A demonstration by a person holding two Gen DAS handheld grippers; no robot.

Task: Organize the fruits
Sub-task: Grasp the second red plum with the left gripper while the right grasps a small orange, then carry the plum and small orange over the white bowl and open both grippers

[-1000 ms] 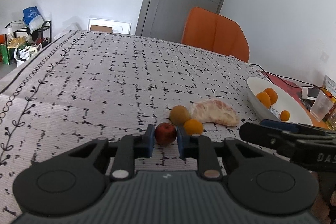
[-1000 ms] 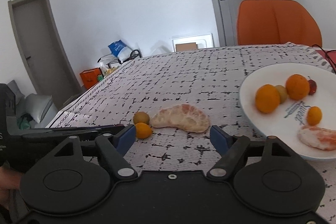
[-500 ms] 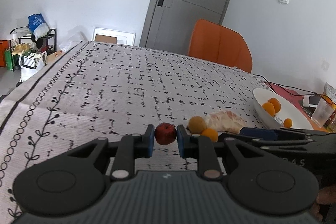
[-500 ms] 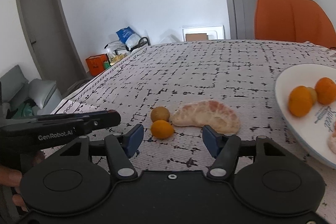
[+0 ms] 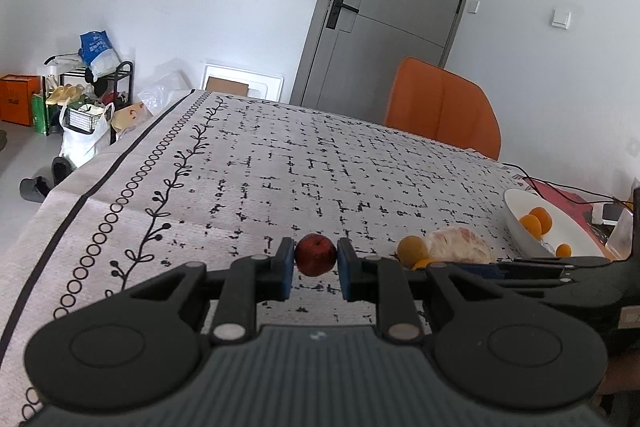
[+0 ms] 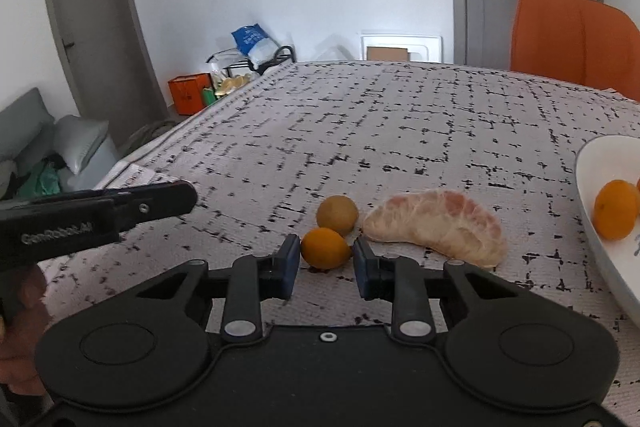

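Orange is half lost in your left view: the small orange fruit (image 5: 422,264) shows only as a sliver behind your right gripper (image 5: 486,269), which runs off the frame edge. In your right view the white plate (image 6: 592,187) is cut at the right border, so only one orange (image 6: 615,209) on it shows whole. Your left gripper (image 6: 176,197) is seen there from the side only, with its pads hidden.

Your left gripper (image 5: 315,259) is clamped on the small red apple (image 5: 315,253), pads tight on both sides. Your right gripper (image 6: 327,258) has just been closing, and its blue pads (image 6: 290,259) now touch the small orange fruit (image 6: 326,247) on both sides as it sits on the cloth. Just behind it lies a yellow-brown fruit (image 6: 337,215), and beside that a peeled pomelo piece (image 6: 440,225), near the plate.

The tablecloth (image 5: 280,179) is pale grey with broken black grid lines and a vine border. Beyond stand an orange chair (image 5: 442,111), a grey door (image 5: 384,7) and a cluttered rack (image 5: 86,87) against the white wall.
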